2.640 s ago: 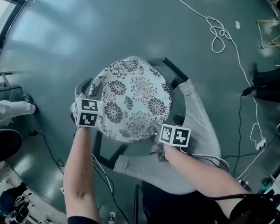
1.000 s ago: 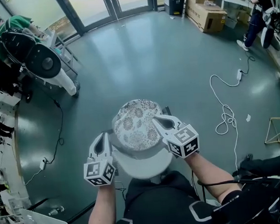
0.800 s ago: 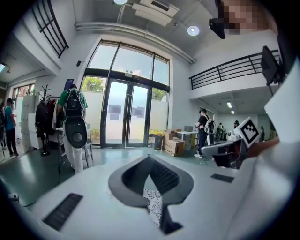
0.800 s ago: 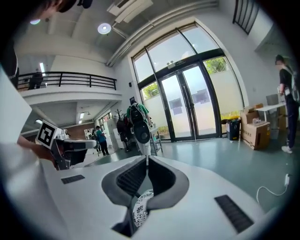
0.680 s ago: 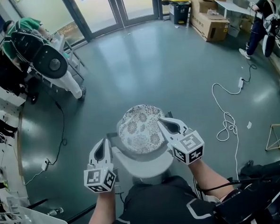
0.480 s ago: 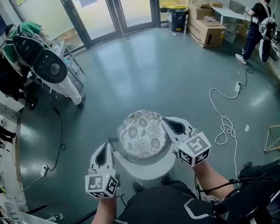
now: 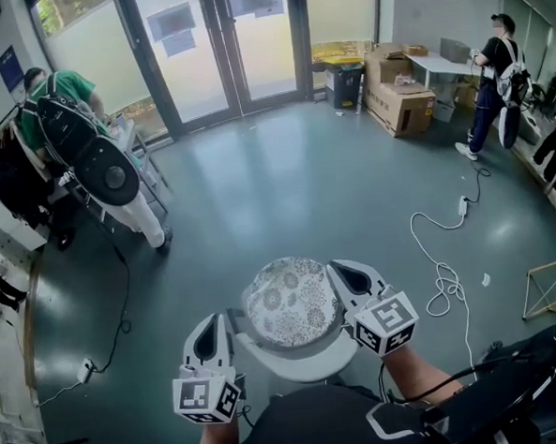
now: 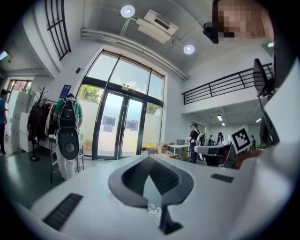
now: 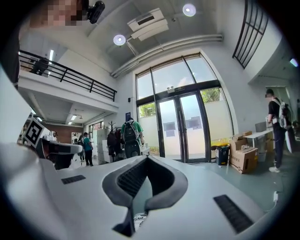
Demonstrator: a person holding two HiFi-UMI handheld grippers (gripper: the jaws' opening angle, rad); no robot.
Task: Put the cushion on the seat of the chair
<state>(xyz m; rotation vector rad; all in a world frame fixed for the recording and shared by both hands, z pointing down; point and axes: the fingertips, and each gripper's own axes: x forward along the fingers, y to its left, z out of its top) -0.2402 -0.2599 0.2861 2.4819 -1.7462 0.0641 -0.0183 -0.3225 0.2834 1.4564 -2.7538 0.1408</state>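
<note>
A round cushion (image 7: 292, 300) with a black-and-white flower print lies flat on the grey chair seat (image 7: 304, 363), just in front of the person. My left gripper (image 7: 211, 322) hangs at the cushion's left, well above the seat, shut and empty. On the cushion's right edge in the head view, my right gripper (image 7: 338, 267) is also shut and holds nothing. Both point level toward the glass doors. In the left gripper view the jaws of the left gripper (image 8: 149, 157) meet, with a scrap of the cushion's (image 8: 153, 214) print below them. The right gripper (image 9: 146, 159) shows the same.
Glass doors (image 7: 220, 42) stand at the far end. A person in green (image 7: 59, 98) is by a wheeled rack at the left. Cardboard boxes (image 7: 397, 101) and another person (image 7: 490, 72) are at the back right. A white cable (image 7: 445, 272) and a wire frame (image 7: 550, 289) lie on the right floor.
Both grippers have left the cushion's edges and risen, empty, while the cushion stays on the seat. The head view has tilted up to take in the room.
</note>
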